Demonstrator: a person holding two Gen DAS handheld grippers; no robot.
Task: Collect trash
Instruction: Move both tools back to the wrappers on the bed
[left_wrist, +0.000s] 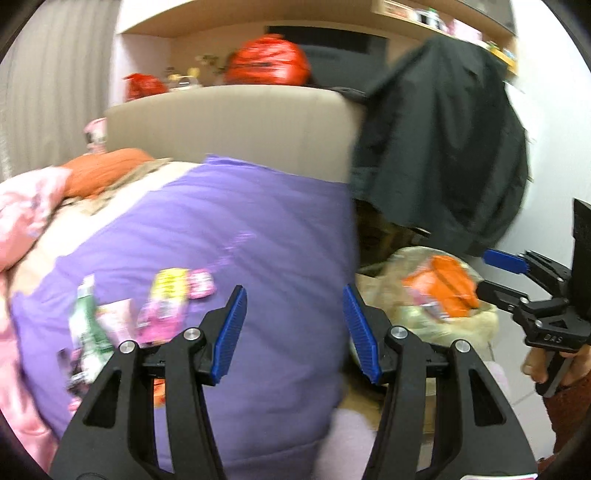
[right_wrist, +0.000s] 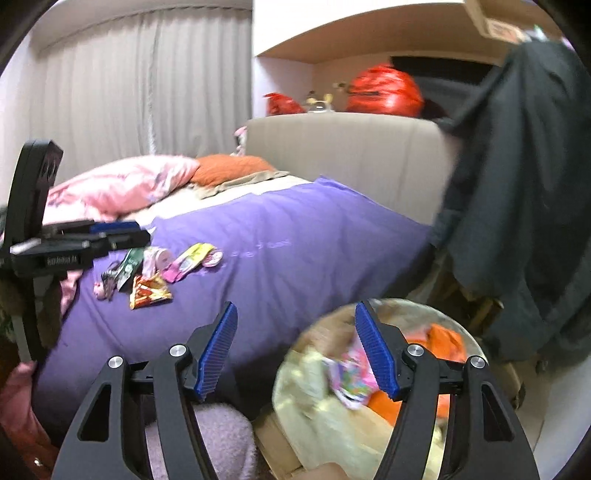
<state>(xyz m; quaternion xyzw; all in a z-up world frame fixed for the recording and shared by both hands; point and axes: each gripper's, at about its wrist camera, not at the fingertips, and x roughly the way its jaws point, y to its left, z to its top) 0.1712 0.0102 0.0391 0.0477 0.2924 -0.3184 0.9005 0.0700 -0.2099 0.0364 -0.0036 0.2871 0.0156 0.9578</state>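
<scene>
Several snack wrappers (right_wrist: 162, 266) lie in a loose cluster on the purple bedspread (right_wrist: 295, 251); they also show, blurred, in the left wrist view (left_wrist: 147, 310). A trash bin lined with a pale bag (right_wrist: 332, 417) stands beside the bed and holds an orange packet (right_wrist: 445, 341) and a pink wrapper (right_wrist: 349, 378); the bin also shows in the left wrist view (left_wrist: 424, 295). My left gripper (left_wrist: 293, 328) is open and empty above the bedspread, right of the wrappers. My right gripper (right_wrist: 295, 347) is open and empty, over the bin's left edge.
A beige headboard (right_wrist: 351, 155) stands behind the bed. A dark jacket (right_wrist: 517, 184) hangs at the right above the bin. Pink and orange pillows (right_wrist: 147, 181) lie at the bed's far side. Red bags (right_wrist: 384, 90) sit on the shelf behind.
</scene>
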